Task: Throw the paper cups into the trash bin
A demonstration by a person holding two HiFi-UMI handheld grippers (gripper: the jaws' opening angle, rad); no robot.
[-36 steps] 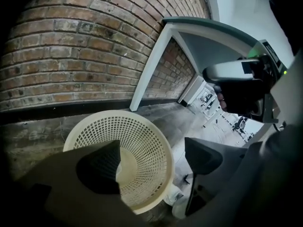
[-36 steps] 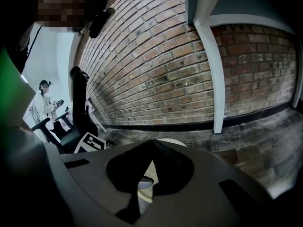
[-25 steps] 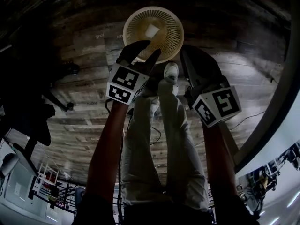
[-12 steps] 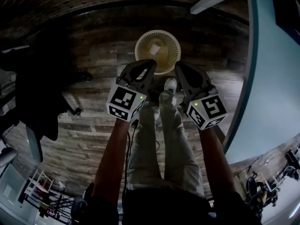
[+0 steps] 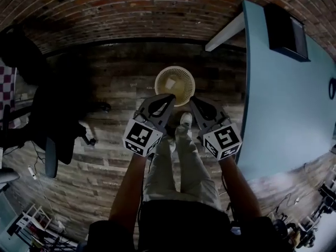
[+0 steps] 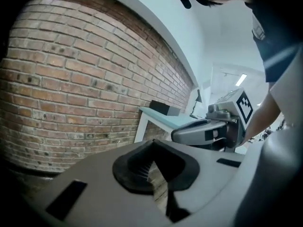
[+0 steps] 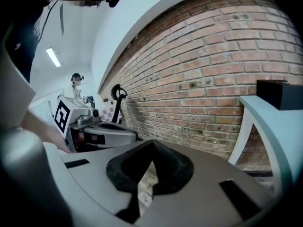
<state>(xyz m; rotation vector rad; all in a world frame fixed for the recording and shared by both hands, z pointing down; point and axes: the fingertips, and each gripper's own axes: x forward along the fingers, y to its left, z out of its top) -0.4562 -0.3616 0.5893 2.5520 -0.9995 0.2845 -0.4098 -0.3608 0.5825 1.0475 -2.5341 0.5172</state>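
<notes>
A cream mesh trash bin (image 5: 176, 84) stands on the wooden floor, with a white paper cup (image 5: 171, 81) lying inside it. In the head view both grippers are held up side by side nearer than the bin, well above it. My left gripper (image 5: 171, 97) has its jaws closed tip to tip, and nothing is between them. My right gripper (image 5: 192, 100) is shut and empty too. In the left gripper view the closed jaws (image 6: 152, 144) point at a brick wall, with the right gripper (image 6: 208, 131) beside them. The right gripper view shows its shut jaws (image 7: 152, 144) and the left gripper (image 7: 97, 132).
A teal table (image 5: 283, 104) with a black box (image 5: 286, 26) on it stands to the right of the bin. A brick wall (image 5: 131, 7) runs behind. A dark office chair (image 5: 52, 119) is at the left. The person's legs and white shoe (image 5: 186, 121) are just before the bin.
Both grippers have risen away from the bin, which now looks smaller and farther off. The left jaws, spread over the bin earlier, have closed. The wall and table have come into view.
</notes>
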